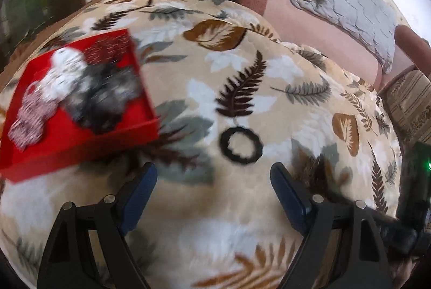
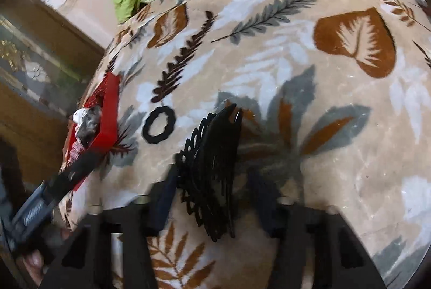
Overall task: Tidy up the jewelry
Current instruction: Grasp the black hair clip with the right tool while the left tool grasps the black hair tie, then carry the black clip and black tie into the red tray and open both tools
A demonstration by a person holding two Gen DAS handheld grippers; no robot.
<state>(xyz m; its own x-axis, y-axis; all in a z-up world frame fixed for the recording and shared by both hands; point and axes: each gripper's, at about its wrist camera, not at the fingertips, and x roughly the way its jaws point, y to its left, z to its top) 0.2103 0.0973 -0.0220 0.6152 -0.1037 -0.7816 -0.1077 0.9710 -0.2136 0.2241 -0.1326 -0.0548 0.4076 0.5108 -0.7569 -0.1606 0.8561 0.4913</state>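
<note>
While the red box (image 1: 80,111) sat left | left tongs (image 1: 212,181) gaped empty, black ring (image 1: 240,145) just ahead on blanket (image 1: 296,127) | right tongs (image 2: 212,181) around black comb (image 2: 212,167), long axis pointing away; grip uncertain.

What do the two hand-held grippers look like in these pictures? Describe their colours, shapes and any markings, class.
The left gripper has two black triangular finger frames with cut-out openings, round silver pins at the joints, and flat dark blue pads on the inner faces. The right gripper is built the same way, black frames with dark blue pads, though blurred. In the left wrist view a small green light glows on a black body at the right edge.
</note>
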